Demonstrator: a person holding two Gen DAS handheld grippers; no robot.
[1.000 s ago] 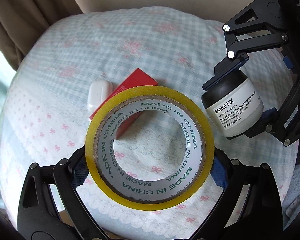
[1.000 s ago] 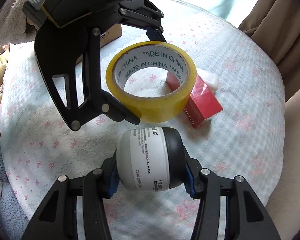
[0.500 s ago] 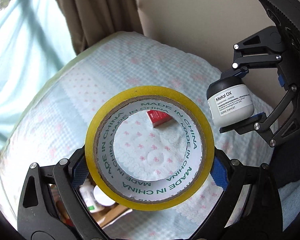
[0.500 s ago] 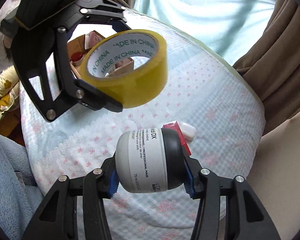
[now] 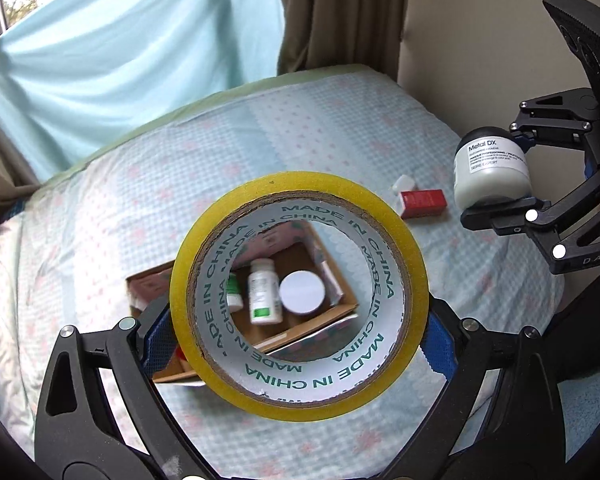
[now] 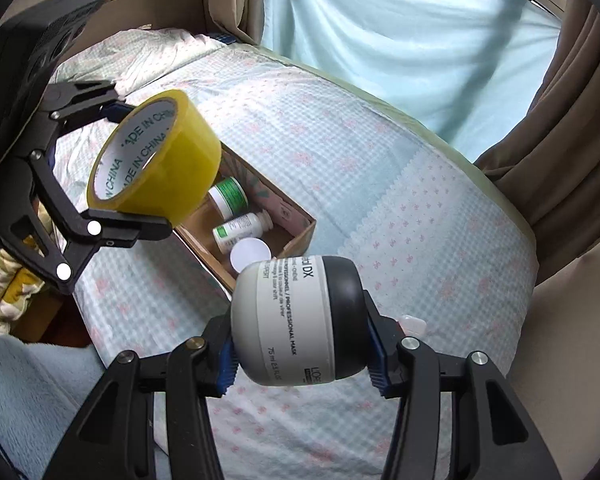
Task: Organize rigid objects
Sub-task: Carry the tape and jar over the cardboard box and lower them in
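Observation:
My left gripper [image 5: 298, 344] is shut on a yellow tape roll [image 5: 400, 256], held in the air above an open cardboard box [image 5: 340, 280] on the bed; the roll also shows in the right wrist view [image 6: 168, 180]. My right gripper [image 6: 300, 354] is shut on a white jar with a black lid [image 6: 296, 320], held above the bed to the right of the box [image 6: 296, 236]; the jar also shows in the left wrist view [image 5: 490, 168]. The box holds white bottles [image 5: 264, 292] and a round white lid [image 5: 302, 292].
A red box [image 5: 424, 202] and a small white case [image 5: 404, 182] lie on the bedcover beyond the cardboard box. Curtains [image 6: 400, 40] hang behind the bed. A wall [image 5: 480, 20] stands at the right. A blue blanket [image 6: 28, 400] lies at the near edge.
Both grippers have risen and swung left from the red box toward the cardboard box, each still holding its object. The cardboard box has come into view under the tape roll.

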